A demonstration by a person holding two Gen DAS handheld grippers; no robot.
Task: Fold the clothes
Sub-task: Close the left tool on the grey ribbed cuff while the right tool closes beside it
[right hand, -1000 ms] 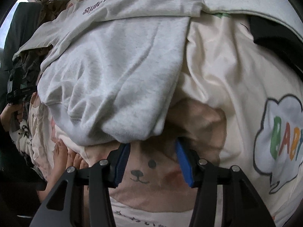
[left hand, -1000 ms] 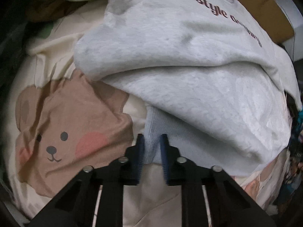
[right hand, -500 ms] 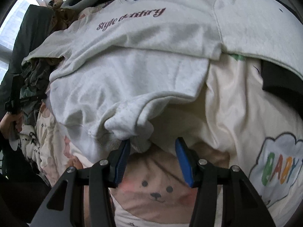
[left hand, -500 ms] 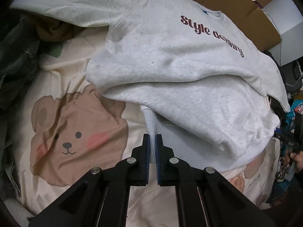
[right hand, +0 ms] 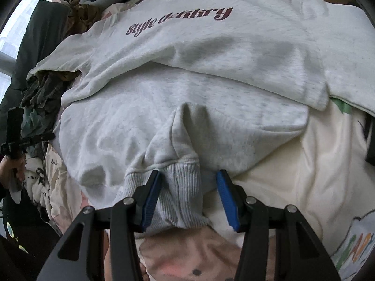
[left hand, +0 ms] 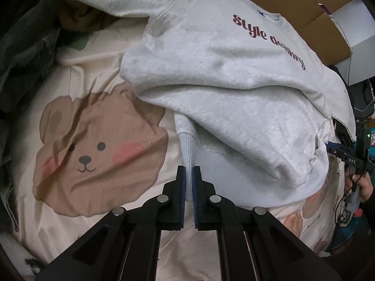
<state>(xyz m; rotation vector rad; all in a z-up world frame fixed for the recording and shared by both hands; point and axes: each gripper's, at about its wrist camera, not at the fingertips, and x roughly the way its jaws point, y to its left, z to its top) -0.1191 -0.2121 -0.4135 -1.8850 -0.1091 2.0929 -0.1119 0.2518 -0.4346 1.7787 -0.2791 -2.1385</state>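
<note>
So the grey sweatshirt point(left hand: 225, 75) with the maroon "Style" lettering is spread on a cream bedsheet point(left hand: 77, 229) that has a brown bear print point(left hand: 93, 149), bottom part doubled up over itself. The left gripper point(left hand: 189, 175) has its blue pads pressed nearly together, pinching a thin bit of the ribbed hem point(left hand: 187, 145) at the sweatshirt's lower left corner. The right gripper point(right hand: 188, 185) has its jaws spread about halfway, with a bunched ribbed cuff or hem piece point(right hand: 180, 192) sitting between them; it's against the left pad, the right pad stands apart from it. Room-wise: bare sheet to the left of the left gripper, bare sheet right of the right one. Dark clothes point(right hand: 44, 86) pile along the far left edge, cardboard point(left hand: 311, 23) behind the collar.
</note>
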